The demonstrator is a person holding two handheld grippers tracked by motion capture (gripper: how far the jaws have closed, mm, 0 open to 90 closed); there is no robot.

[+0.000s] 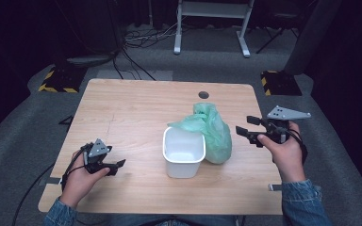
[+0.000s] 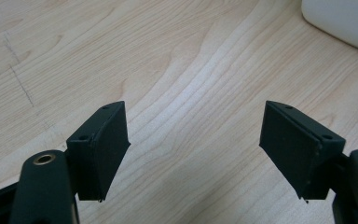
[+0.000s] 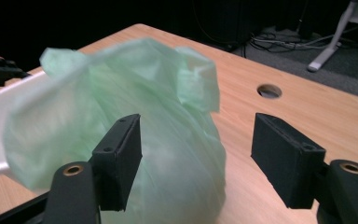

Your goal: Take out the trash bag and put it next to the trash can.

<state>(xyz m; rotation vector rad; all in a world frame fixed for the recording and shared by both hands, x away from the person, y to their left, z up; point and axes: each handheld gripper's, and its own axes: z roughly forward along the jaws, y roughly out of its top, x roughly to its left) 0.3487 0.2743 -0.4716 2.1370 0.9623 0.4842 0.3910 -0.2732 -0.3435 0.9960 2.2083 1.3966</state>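
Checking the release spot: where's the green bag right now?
In the high view the green bag sits on the table right of centre, leaning against the right side of the white tub, apart from the open right gripper.

Surface [image 1: 122, 108]: pale wood-grain top, rounded corners, one round cable hole [image 1: 203, 94] near far edge. Faint pencil-like scratch marks on left part. White plastic tub [image 1: 184, 151] stands near middle, open side up. Green plastic bag [image 1: 213, 132] sits touching tub's right side, bunched and upright. Grey carpet floor [image 1: 23, 127] around.
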